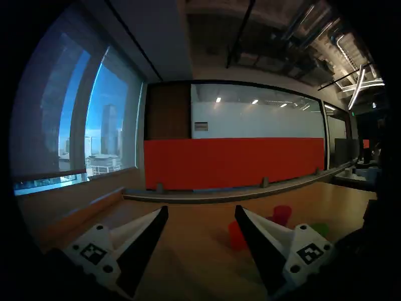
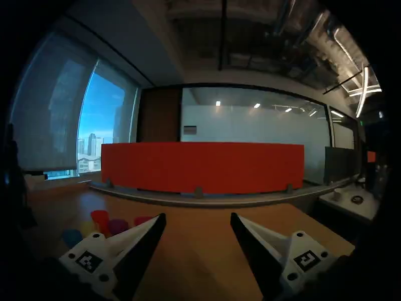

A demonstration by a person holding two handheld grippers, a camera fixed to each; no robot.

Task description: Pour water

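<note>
Your left tongs (image 1: 200, 214) spread wide, empty, over bare tabletop (image 1: 200, 266). Your right tongs (image 2: 197, 220) wide too, empty. Cups (image 2: 100, 220) clustered on tabletop, left of right tongs; contents unclear. Beyond: red partition (image 2: 200, 165) lines far edge, window (image 2: 105, 120) left.

pretty dim office here, wooden worktop (image 1: 200, 251) backed by a low red divider panel (image 1: 230, 163), frosted glass wall (image 1: 255, 118) behind it, big window (image 1: 105, 130) on the left showing blue sky and city towers, exposed ceiling (image 1: 280, 35) with pipes and strip lights (image 1: 358, 88).
</note>
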